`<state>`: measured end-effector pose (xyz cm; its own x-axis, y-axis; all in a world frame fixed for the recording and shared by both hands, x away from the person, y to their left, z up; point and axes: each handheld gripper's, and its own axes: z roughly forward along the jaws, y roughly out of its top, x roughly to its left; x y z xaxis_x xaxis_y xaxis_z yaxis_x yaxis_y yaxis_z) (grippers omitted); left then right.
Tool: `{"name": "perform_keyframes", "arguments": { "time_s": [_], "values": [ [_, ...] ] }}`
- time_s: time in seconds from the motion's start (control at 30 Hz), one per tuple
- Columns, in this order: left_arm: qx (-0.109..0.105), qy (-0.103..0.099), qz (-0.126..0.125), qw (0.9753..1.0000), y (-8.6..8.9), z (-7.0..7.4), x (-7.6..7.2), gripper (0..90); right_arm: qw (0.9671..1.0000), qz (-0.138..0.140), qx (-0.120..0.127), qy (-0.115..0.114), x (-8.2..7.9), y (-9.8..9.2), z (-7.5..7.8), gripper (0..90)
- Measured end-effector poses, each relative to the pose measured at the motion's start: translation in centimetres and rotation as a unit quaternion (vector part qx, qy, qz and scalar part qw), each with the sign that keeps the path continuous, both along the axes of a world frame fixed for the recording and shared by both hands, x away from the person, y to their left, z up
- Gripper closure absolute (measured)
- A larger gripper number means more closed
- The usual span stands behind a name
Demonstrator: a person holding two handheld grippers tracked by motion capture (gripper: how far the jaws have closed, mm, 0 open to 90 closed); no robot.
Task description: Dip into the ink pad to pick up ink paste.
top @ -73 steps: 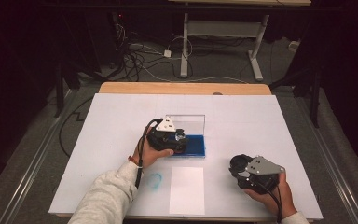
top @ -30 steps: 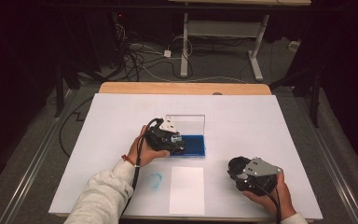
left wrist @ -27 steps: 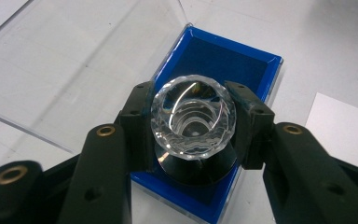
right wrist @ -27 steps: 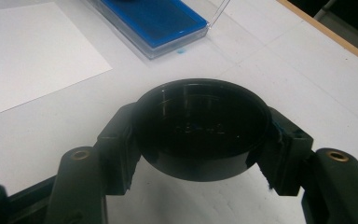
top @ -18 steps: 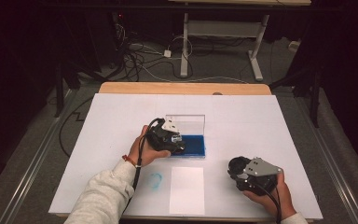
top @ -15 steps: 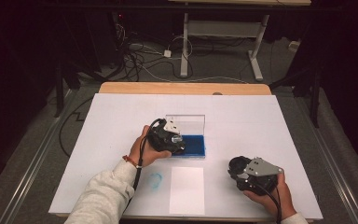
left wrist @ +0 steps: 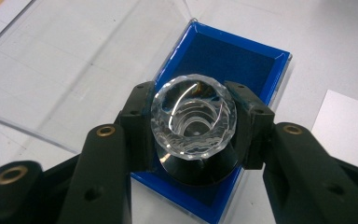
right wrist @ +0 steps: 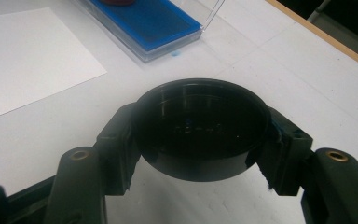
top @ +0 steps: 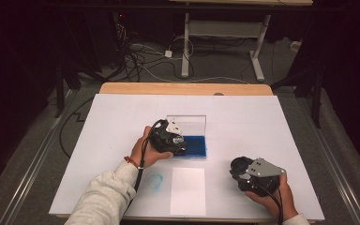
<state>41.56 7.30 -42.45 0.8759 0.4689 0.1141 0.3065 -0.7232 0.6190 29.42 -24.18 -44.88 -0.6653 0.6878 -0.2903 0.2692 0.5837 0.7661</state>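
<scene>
My left gripper point(left wrist: 193, 116) is shut on a round stamp point(left wrist: 193, 135) with a faceted clear top and a black base. The stamp's base is down in the blue ink pad point(left wrist: 233, 56), whose clear lid point(left wrist: 74, 70) lies open beside it. From above, the left gripper point(top: 174, 142) is over the left end of the ink pad point(top: 196, 145). Near the front right, my right gripper point(top: 242, 169) is shut on a round black cap point(right wrist: 200, 123), held just above the table with its hollow side towards the camera.
A white sheet of paper point(top: 188, 190) lies in front of the ink pad, with a blue ink smudge point(top: 156, 181) to its left. The white table top ends in a wooden strip point(top: 183, 88) at the far side.
The left gripper has shifted only slightly at the ink pad, still holding the stamp. The right gripper with the cap has stayed put.
</scene>
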Motion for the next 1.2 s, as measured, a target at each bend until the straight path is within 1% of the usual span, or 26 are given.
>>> {"name": "perform_keyframes", "arguments": {
  "time_s": [0.03, 0.07, 0.1, 0.17, 0.2, 0.27, 0.3, 0.37, 0.43, 0.47, 0.57, 0.67, 0.73, 0.8, 0.93, 1.1, 1.2],
  "values": [
    [0.004, 0.001, -0.001, 1.0000, -0.2, 0.2, 0.1, 54.9, 1.0000, 0.001, 0.000, -0.001, 0.0, 0.0, 0.0, 38.7],
    [0.002, 0.003, -0.003, 1.0000, -0.4, 0.4, 0.1, 55.0, 1.0000, 0.000, 0.001, -0.002, 0.0, 0.0, 0.1, 38.7],
    [-0.004, 0.003, -0.006, 1.0000, -0.5, 0.8, 0.2, 55.0, 1.0000, -0.001, 0.001, -0.002, 0.0, 0.0, 0.1, 38.7],
    [-0.016, -0.007, -0.007, 0.9998, -0.8, 1.9, 0.3, 55.0, 1.0000, -0.001, 0.001, -0.004, 0.0, -0.1, 0.2, 38.7],
    [-0.026, -0.014, -0.007, 0.9995, -0.9, 2.5, 0.4, 55.0, 1.0000, -0.001, 0.001, -0.005, 0.0, -0.1, 0.2, 38.7],
    [-0.038, -0.020, -0.010, 0.9990, -1.2, 3.6, 0.5, 54.9, 1.0000, -0.002, 0.003, -0.006, 0.0, -0.2, 0.2, 38.7],
    [-0.042, -0.023, -0.014, 0.9988, -1.4, 3.9, 0.6, 54.9, 1.0000, -0.002, 0.003, -0.006, 0.0, -0.2, 0.2, 38.7],
    [-0.042, -0.021, -0.024, 0.9986, -1.9, 4.2, 0.8, 55.0, 1.0000, -0.003, 0.003, -0.007, 0.0, -0.2, 0.2, 38.7],
    [-0.043, -0.021, -0.026, 0.9985, -2.4, 4.2, 1.0, 54.9, 0.9999, -0.004, 0.005, -0.010, 0.0, -0.3, 0.2, 38.7],
    [-0.049, -0.017, -0.028, 0.9983, -2.5, 4.0, 1.1, 54.9, 0.9999, -0.005, 0.005, -0.011, 0.0, -0.4, 0.2, 38.7],
    [-0.055, -0.012, -0.029, 0.9980, -2.9, 3.6, 1.4, 54.9, 0.9999, -0.006, 0.005, -0.011, 0.0, -0.5, 0.3, 38.7],
    [-0.059, -0.009, -0.032, 0.9977, -3.1, 3.3, 1.4, 54.9, 0.9999, -0.006, 0.004, -0.009, 0.0, -0.4, 0.2, 38.7],
    [-0.062, -0.010, -0.035, 0.9974, -3.3, 3.1, 1.3, 54.9, 1.0000, -0.004, 0.001, -0.007, 0.0, -0.3, 0.1, 38.7],
    [-0.061, -0.011, -0.034, 0.9975, -3.4, 2.8, 1.3, 54.9, 1.0000, -0.004, 0.001, -0.006, 0.1, -0.3, 0.1, 38.6],
    [-0.054, -0.004, -0.031, 0.9980, -3.7, 1.7, 1.5, 54.9, 1.0000, -0.002, -0.002, -0.003, 0.1, -0.2, 0.0, 38.6],
    [-0.054, 0.010, -0.034, 0.9979, -4.0, 0.5, 1.8, 54.9, 1.0000, -0.001, -0.003, -0.002, 0.1, -0.2, -0.1, 38.6],
    [-0.053, 0.008, -0.036, 0.9979, -4.2, 0.3, 1.7, 54.9, 1.0000, 0.000, -0.004, 0.000, 0.1, -0.3, -0.1, 38.6]
  ]
}}
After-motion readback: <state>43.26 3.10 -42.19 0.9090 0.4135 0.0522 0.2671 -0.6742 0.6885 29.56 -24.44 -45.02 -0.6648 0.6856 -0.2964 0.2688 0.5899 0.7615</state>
